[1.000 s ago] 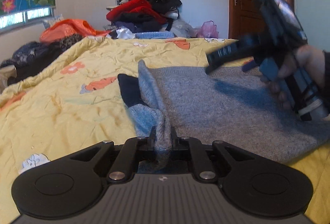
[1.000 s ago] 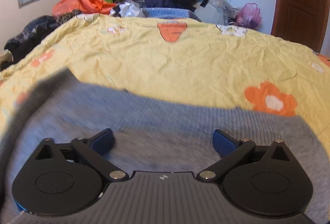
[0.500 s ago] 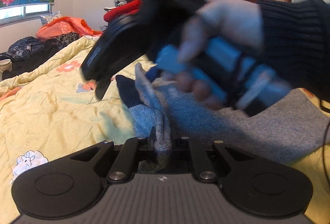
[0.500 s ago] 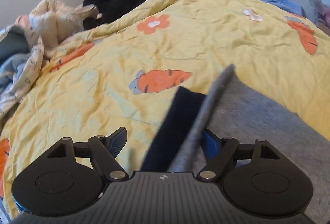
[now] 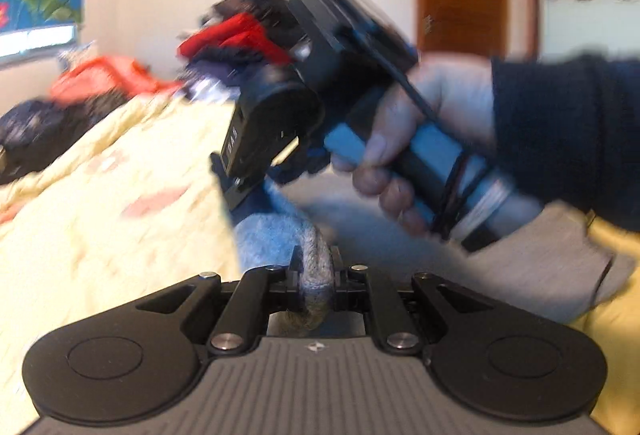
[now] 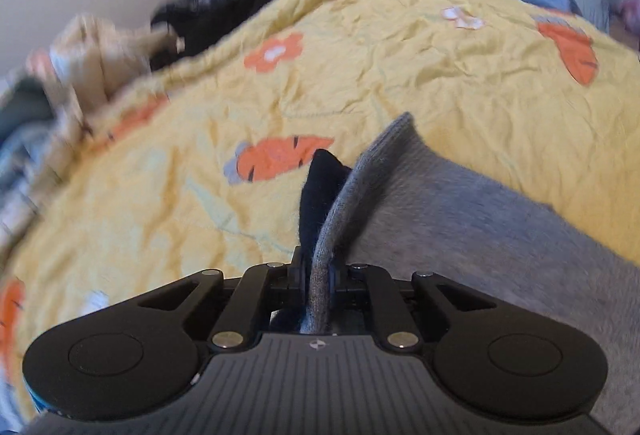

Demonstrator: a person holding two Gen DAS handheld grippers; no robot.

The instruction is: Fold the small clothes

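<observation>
The left gripper (image 5: 314,269) was clamped on a bunched fold of the grey sweater (image 5: 460,259), which spread ahead and to the right of its jaws over a yellow bedspread (image 6: 360,83). The right gripper (image 6: 318,275), jaws having just closed, pinched the sweater's upright edge beside a dark navy lining (image 6: 320,191).

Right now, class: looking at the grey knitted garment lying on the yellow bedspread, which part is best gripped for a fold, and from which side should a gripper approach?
Grip the raised edge of the grey garment, coming from the bedspread side. That edge stands up as a ridge while the rest lies flat, so closing fingers can pinch it. Both the right gripper and left gripper are already shut on it, the right having just closed.
</observation>
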